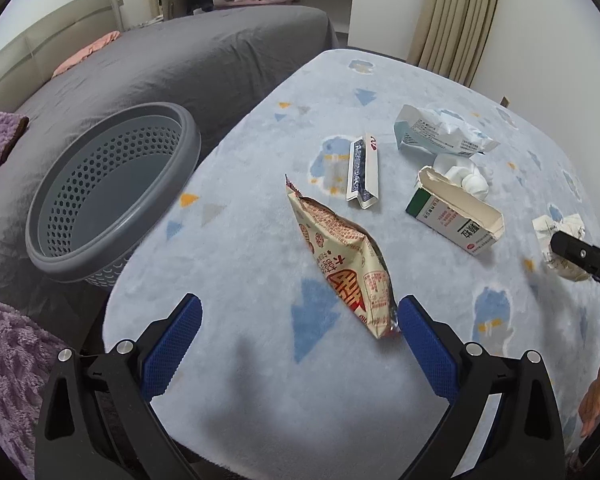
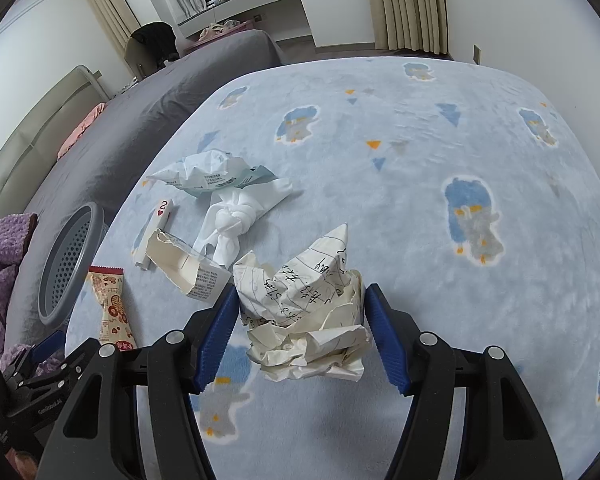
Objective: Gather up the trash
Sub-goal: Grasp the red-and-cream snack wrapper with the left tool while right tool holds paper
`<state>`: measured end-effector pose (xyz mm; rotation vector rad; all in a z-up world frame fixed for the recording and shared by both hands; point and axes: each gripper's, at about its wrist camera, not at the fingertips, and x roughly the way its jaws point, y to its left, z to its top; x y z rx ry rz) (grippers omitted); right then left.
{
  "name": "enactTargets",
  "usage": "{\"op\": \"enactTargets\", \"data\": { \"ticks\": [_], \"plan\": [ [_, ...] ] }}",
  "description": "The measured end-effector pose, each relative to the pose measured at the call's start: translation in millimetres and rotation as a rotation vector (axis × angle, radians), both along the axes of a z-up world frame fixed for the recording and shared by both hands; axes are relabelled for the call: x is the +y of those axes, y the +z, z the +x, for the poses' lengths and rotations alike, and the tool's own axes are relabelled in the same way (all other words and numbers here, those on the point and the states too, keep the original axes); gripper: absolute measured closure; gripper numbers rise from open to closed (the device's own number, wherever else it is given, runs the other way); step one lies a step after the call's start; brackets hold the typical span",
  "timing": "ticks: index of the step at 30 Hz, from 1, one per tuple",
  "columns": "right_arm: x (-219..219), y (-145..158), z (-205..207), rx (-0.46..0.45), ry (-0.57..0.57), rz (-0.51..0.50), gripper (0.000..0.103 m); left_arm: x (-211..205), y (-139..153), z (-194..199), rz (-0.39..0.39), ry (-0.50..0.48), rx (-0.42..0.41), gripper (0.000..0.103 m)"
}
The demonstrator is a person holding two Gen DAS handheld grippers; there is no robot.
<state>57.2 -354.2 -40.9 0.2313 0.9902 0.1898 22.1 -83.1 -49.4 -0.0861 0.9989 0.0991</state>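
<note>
Both grippers work over a pale blue blanket [image 2: 440, 208] printed with cartoon figures and small triangles. At the bottom centre of the right wrist view, the right gripper [image 2: 300, 312] has its blue pads [image 2: 384, 336] set on either side of a crumpled ball of handwritten paper [image 2: 304, 312]; the pads sit at the paper's edges, but whether they are pressing it cannot be told. In the left wrist view that same gripper shows only as a black fingertip at the right edge.

At the bottom of the left wrist view, the left gripper [image 1: 300, 332] is spread wide and holds nothing. Its right pad [image 1: 424, 340] is just beside, perhaps touching, the lower end of a cream and red snack wrapper [image 1: 340, 256], which lies on the blanket at the frame's centre and runs up and to the left.

Above the wrapper lies a folded playing card [image 1: 362, 174], a two of hearts. To its right sits a torn-open green and white medicine box [image 1: 456, 216], with a knotted white tissue [image 1: 466, 176] just behind it and a crumpled light blue packet [image 1: 440, 132] farther up.

A grey perforated basket [image 1: 112, 192] stands at the left of that frame, off the blanket's edge on a grey bedsheet [image 1: 180, 60], with nothing visible inside. Purple fleece [image 1: 4, 360] fills the lower left corner.
</note>
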Motion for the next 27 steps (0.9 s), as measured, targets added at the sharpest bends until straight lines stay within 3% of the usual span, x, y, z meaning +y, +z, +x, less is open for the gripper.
{"op": "enactTargets", "data": {
  "ticks": [12, 14, 16, 20, 23, 25, 27],
  "plan": [
    [0, 1, 0, -0.002, 0.006, 0.001, 0.04, -15, -22, 34, 0.008, 0.033, 0.028, 0.008],
    [1, 1, 0, -0.002, 0.008, 0.001, 0.04, -16, -26, 39, 0.012, 0.039, 0.039, 0.012],
    [1, 1, 0, -0.002, 0.009, 0.001, 0.04, -14, -30, 42, 0.006, 0.041, 0.055, 0.022],
    [1, 1, 0, -0.002, 0.008, 0.0, 0.04, -11, -32, 43, -0.006, 0.042, 0.056, 0.031],
    [2, 1, 0, -0.003, 0.009, -0.002, 0.04, -12, -29, 43, -0.018, 0.015, 0.05, 0.052],
    [2, 1, 0, -0.005, 0.009, -0.009, 0.04, -11, -27, 41, -0.031, -0.008, 0.049, 0.071],
    [3, 1, -1, -0.005, 0.007, -0.016, 0.04, -9, -27, 40, -0.041, -0.027, 0.048, 0.079]
  ]
}}
